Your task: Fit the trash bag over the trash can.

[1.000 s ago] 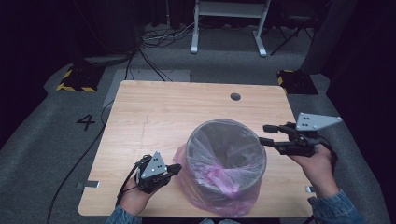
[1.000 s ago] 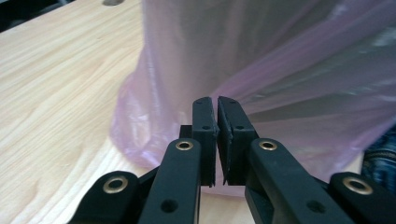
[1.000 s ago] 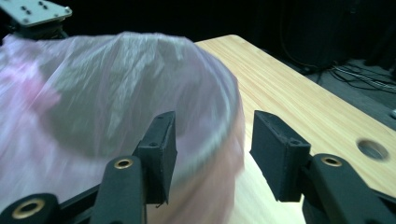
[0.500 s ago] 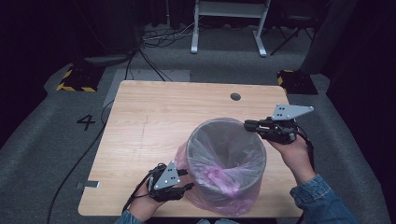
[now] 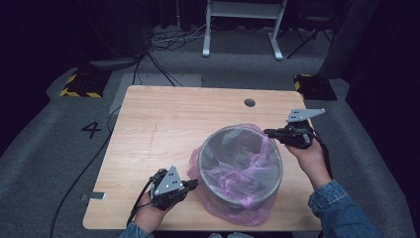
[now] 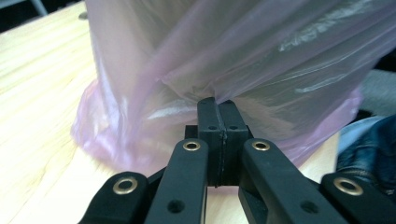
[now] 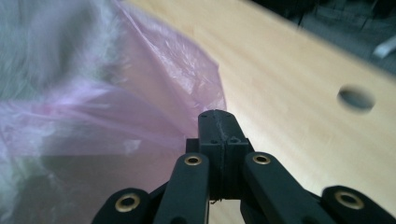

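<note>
A round grey bin [image 5: 233, 148] lined with a pink plastic bag [image 5: 237, 210] stands on the wooden table [image 5: 163, 124], near its front edge. The bag's loose film hangs over the rim and pools around the base. My left gripper [image 5: 194, 183] lies low at the bin's left front. In the left gripper view its jaws [image 6: 217, 103] are shut, pinching a fold of the bag [image 6: 154, 70]. My right gripper [image 5: 267, 132] reaches the rim's far right side. It is shut [image 7: 218, 116] on the bag's edge [image 7: 154, 93] there.
A round cable hole [image 5: 249, 102] sits near the table's back edge, also seen as a hole [image 7: 356, 99] beyond my right jaws. The table's left and back halves are bare wood. White desk legs [image 5: 205, 29], cables and a floor mark "4" [image 5: 91, 130] lie beyond.
The right gripper moved left from beside the bin to its rim and went from open to shut on the bag. The left gripper slid right and nearer, against the bag's base.
</note>
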Demonstrator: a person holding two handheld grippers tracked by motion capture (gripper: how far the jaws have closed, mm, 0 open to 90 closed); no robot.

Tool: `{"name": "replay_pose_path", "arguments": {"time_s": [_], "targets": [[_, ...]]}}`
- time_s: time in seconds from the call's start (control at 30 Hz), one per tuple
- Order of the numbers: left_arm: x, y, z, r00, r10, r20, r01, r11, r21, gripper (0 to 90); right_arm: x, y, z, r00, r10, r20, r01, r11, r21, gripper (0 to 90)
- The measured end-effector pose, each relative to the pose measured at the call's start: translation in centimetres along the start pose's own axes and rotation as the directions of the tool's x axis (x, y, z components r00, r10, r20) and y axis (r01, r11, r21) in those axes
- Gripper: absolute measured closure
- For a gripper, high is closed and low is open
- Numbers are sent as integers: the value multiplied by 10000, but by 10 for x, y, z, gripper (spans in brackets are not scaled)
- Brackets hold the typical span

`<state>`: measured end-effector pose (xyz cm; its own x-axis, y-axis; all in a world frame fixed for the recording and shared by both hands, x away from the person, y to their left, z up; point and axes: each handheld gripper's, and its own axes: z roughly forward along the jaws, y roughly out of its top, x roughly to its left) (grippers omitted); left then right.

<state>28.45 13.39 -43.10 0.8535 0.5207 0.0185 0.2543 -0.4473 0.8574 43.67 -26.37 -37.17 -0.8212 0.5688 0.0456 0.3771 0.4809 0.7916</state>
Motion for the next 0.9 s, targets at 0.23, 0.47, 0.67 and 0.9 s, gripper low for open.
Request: {"name": "replay_pose_path", "arguments": {"time_s": [0.23,0.47,0.67,0.9], "targets": [[10,-8,15,9986,108,-511,-63,9962,872,899,-5,-40,25,9964,794,-306,-759,9919,1023,900],[32,-17,25,9932,-342,-1114,497,9891,1388,900,-4,-65,31,9845,1519,-874,-1406,9824,1234,899],[26,-19,34,9983,123,-569,-17,9833,1822,898,8,-70,23,9904,1132,-793,-1041,9883,1111,854],[15,-20,8,9976,485,-497,-460,9976,512,505,8,-64,-10,9955,872,-366,-878,9960,-165,504]]}}
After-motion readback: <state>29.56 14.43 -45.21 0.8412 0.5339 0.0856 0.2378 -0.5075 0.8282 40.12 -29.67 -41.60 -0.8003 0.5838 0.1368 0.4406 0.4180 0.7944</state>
